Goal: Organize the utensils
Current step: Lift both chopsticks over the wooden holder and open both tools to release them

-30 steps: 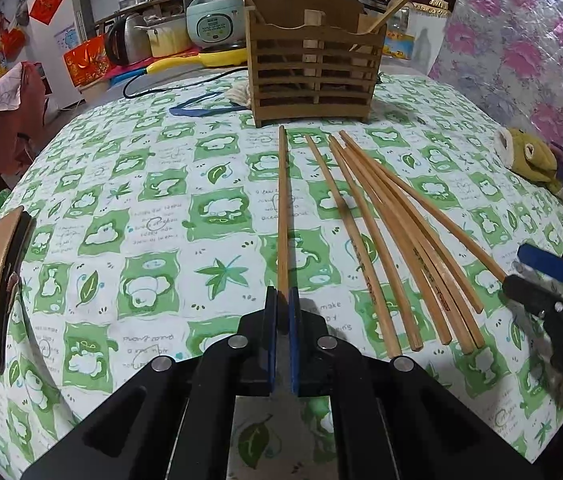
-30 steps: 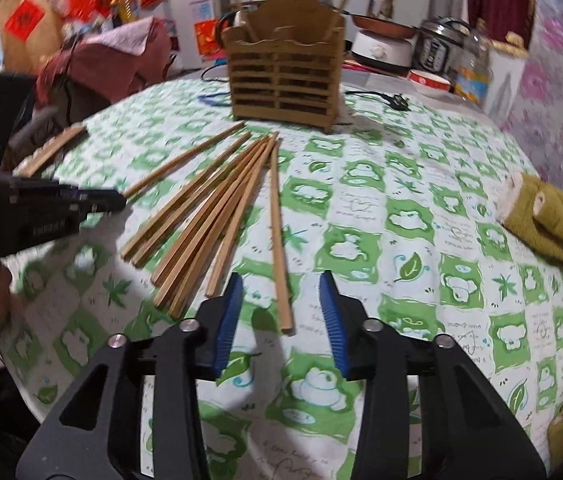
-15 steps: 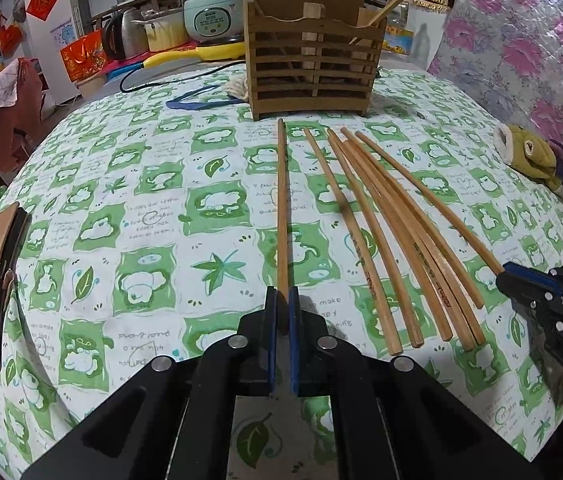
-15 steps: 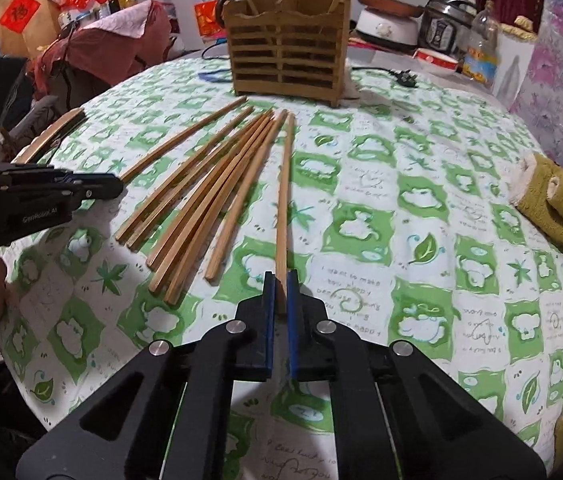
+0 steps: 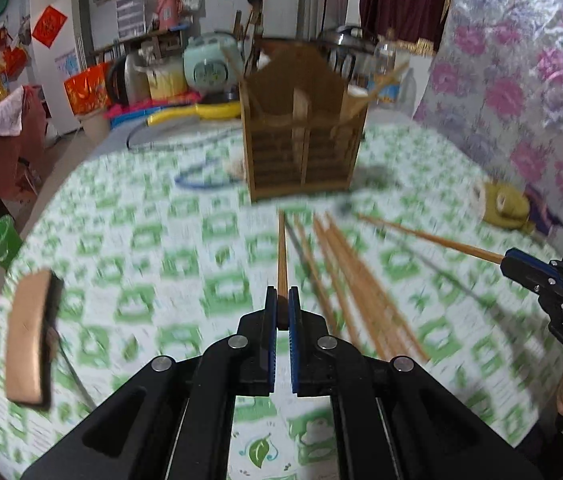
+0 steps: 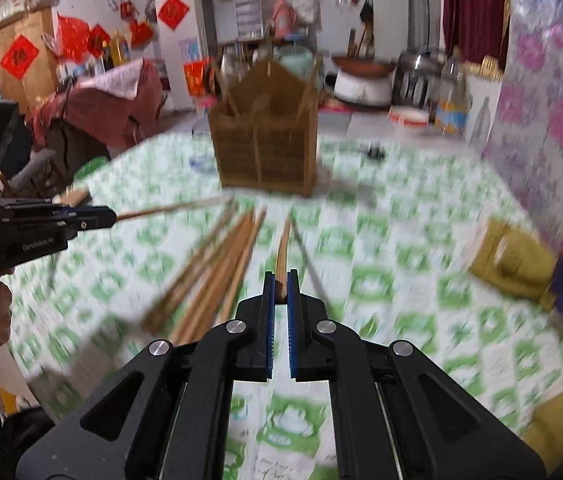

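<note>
In the left wrist view my left gripper [image 5: 281,294] is shut on the near end of a wooden chopstick [image 5: 282,248], which is raised off the green-patterned tablecloth [image 5: 153,264]. In its own view my right gripper [image 6: 280,276] is shut on another chopstick [image 6: 284,246], also in the air. Each gripper shows in the other's view, the right gripper [image 5: 512,261] at the right edge and the left gripper [image 6: 106,216] at the left. Several loose chopsticks [image 5: 355,280] [image 6: 217,272] lie between them. The slatted wooden utensil holder [image 5: 305,148] [image 6: 267,152] stands beyond, with a few sticks in it.
A yellow-green plush toy [image 5: 505,204] [image 6: 513,260] lies at the table's right side. A curved wooden piece [image 5: 29,340] sits at the left edge. A blue cord [image 5: 201,176] and a black plug [image 6: 375,152] lie near the holder. Kitchen appliances crowd the counter behind.
The right gripper closed on the rightmost chopstick. Both grippers then rose, each lifting its chopstick off the cloth; the view is now motion-blurred.
</note>
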{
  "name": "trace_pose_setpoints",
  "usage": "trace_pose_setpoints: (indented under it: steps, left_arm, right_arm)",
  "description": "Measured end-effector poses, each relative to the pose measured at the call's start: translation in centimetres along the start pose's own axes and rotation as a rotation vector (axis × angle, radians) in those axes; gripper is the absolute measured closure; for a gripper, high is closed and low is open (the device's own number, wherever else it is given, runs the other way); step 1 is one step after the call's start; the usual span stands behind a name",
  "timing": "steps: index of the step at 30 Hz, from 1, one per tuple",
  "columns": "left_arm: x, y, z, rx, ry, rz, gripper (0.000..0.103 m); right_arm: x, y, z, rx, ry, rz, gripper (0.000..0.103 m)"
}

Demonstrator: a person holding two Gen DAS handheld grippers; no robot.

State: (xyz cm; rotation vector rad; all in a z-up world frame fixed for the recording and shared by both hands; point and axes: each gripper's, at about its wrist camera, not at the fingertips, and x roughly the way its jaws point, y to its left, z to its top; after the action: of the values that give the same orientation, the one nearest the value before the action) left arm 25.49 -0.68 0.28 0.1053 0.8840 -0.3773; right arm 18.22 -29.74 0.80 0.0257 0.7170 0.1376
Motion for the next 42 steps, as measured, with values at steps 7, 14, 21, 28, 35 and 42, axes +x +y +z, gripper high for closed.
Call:
trace_pose_setpoints:
  steps: [7,14,21,28,35,42]
  left_arm:
    - [-3.8,-0.7,6.1,0.015,-0.073,-0.019,0.097]
    - [-5.6,-0.9,12.0,0.017,-0.118,-0.039,0.097]
    - [-7.6,-0.4,19.0,-0.001,-0.258,-0.022,0.097]
    - [-4.1,0.2,23.1,-0.030,-0.313,0.034,0.097]
    - [2.5,2.3,21.7,-0.075,-0.194,-0.003,0.085]
    - [0.6,3.3,19.7,-0.103,-0.214,0.048,0.048]
  right_arm:
    - [-2.4,-0.8,6.4,0.025,-0.091,0.015,0.096]
    - [-3.1,-0.6,12.7,0.024,-0.161,0.060,0.096]
    - [-3.1,-0.3,20.3,0.035,-0.290,0.083,0.096]
    - [-0.1,-0.5,24.2,0.062,-0.364,0.051,0.096]
    - [6.9,-0.7,23.3,0.058,-0.240,0.076,0.091]
    - [4.6,-1.2,22.1,0.081,-0.268,0.057,0.088]
